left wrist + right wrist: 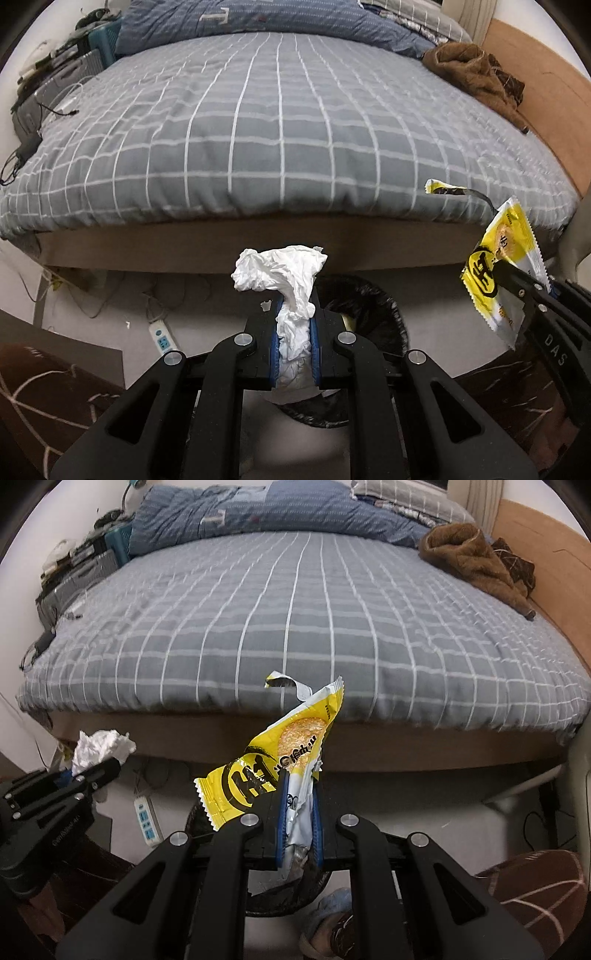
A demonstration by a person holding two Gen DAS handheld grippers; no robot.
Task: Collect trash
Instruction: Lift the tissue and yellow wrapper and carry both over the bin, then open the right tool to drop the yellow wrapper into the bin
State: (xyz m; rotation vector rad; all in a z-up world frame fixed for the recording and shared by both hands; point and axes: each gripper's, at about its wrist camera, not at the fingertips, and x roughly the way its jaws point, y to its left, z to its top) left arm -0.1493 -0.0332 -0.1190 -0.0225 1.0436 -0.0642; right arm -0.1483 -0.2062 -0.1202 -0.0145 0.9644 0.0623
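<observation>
A: Your left gripper point(295, 325) is clamped on the crumpled tissue point(284, 277), directly above the black-lined bin point(373, 306).

B: And your right gripper point(299, 805) pinches the yellow snack wrapper point(273, 760), with the bed edge point(406, 753) just beyond.

The letters "DAS" stand in pale print on the black body of the right hand-held gripper point(515, 275), seen from the left wrist view. The yellow snack wrapper point(273, 760) bears a bold black emblem and dark script beside it, both too warped to read. A faint line of print on the left hand-held gripper point(110, 766) is illegible.
</observation>
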